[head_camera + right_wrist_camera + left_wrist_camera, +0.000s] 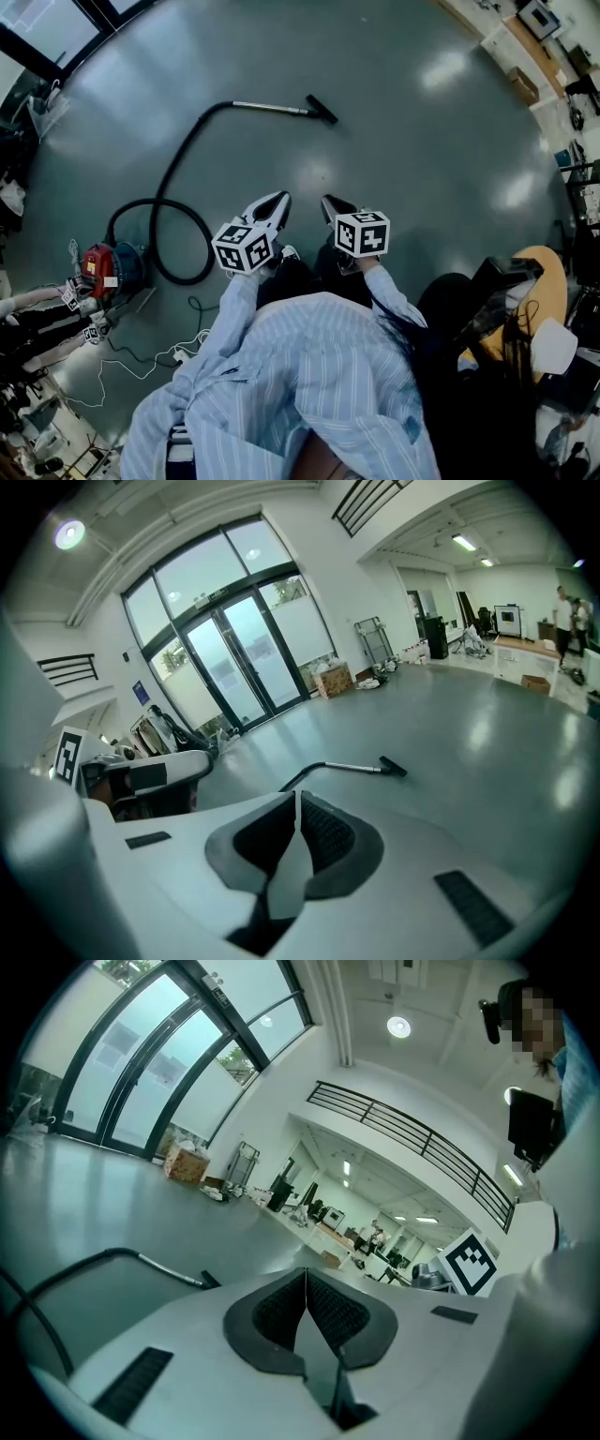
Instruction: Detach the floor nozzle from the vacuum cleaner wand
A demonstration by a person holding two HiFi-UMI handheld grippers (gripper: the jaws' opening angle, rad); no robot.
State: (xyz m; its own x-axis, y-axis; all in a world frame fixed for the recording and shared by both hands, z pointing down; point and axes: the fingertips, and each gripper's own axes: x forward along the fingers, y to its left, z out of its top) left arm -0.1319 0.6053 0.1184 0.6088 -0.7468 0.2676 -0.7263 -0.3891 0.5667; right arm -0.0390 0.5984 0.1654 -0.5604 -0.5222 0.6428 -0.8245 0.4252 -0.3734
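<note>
my left claw (305, 1279) is clenched, pads pressed together with nothing between them, and my right claw (295, 803) is clenched the same way, also empty. both are held out in front of me, side by side and just apart, aimed across the floor (422, 169). the floor nozzle (322, 110) lies well ahead of them on the end of the metal wand (272, 108), not yet detached. the wand runs back into the black hose (178, 159), which loops round to the red vacuum body (103, 270) off to my left. i judge this to be the approach, with nothing of the task done

what could go wrong: if i reach the joint without releasing the claws, i'd only knock the wand, and it would likely skid on the smooth floor. the wand lies loose, so pulling the nozzle with one claw alone would probably drag the hose along rather than part the joint; the other claw has to pin the wand. any latch on the nozzle is too small to make out from here. cables (141, 361) lie near the vacuum body, a snag if the hose gets tugged
</note>
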